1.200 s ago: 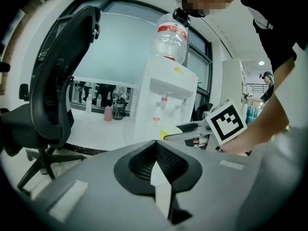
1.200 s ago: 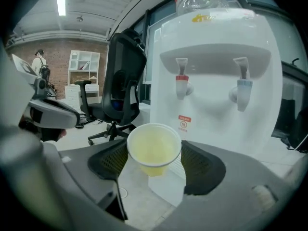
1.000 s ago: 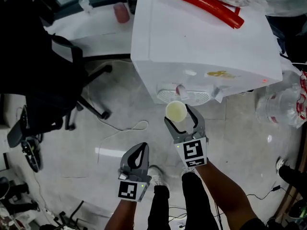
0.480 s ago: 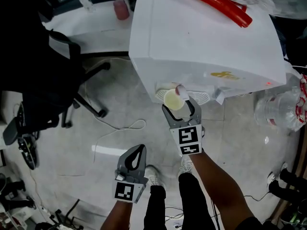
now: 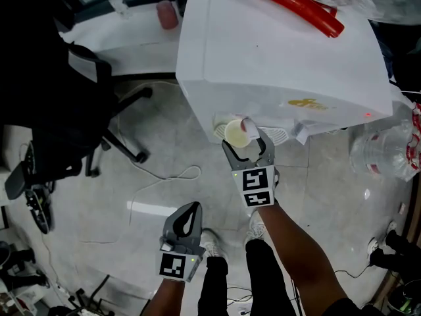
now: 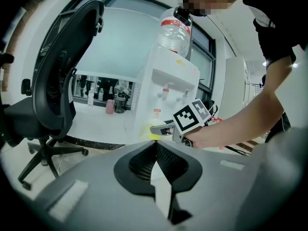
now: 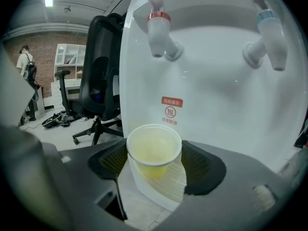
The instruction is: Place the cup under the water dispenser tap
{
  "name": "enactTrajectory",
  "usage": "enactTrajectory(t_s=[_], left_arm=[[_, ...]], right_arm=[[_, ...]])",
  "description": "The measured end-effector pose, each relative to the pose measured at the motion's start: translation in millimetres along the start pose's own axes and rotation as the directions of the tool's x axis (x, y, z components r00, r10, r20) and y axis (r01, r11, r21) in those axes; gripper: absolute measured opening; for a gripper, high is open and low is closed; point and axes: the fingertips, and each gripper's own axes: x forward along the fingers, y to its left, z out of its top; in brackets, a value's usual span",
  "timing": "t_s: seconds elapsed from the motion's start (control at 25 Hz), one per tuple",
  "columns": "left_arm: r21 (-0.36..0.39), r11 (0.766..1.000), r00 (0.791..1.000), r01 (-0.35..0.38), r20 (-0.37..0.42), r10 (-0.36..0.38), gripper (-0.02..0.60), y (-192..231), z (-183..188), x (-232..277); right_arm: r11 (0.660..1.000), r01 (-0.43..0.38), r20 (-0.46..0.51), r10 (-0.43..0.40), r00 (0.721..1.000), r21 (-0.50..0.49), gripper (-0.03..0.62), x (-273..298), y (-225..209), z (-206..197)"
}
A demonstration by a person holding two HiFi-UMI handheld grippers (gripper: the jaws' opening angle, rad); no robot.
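The right hand-held gripper clamps a pale yellow cup between its jaws, upright, with the rim showing whole. The cup hangs low under the red-banded tap, over the ribbed drip tray near its front edge. Whether it touches the tray cannot be told. The blue-banded tap stands well to the side. From the head view, the cup sits just beside the front edge of the white water dispenser. The left hand-held gripper hangs back with its jaws together on nothing, well apart from the cup. Left of the dispenser lies open floor crossed by a thin cable, then an office chair.
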Motion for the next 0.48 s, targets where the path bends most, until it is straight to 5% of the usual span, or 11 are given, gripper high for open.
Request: enactTrajectory(t_s=[0.48], left_arm=[[0.013, 1.000, 1.000, -0.004, -0.006, 0.004, 0.018, -0.9, 3.7, -7.7]], right_arm=[[0.999, -0.032, 0.027, 0.032, 0.999, 0.001, 0.445, -22.9, 10.8, 1.9]])
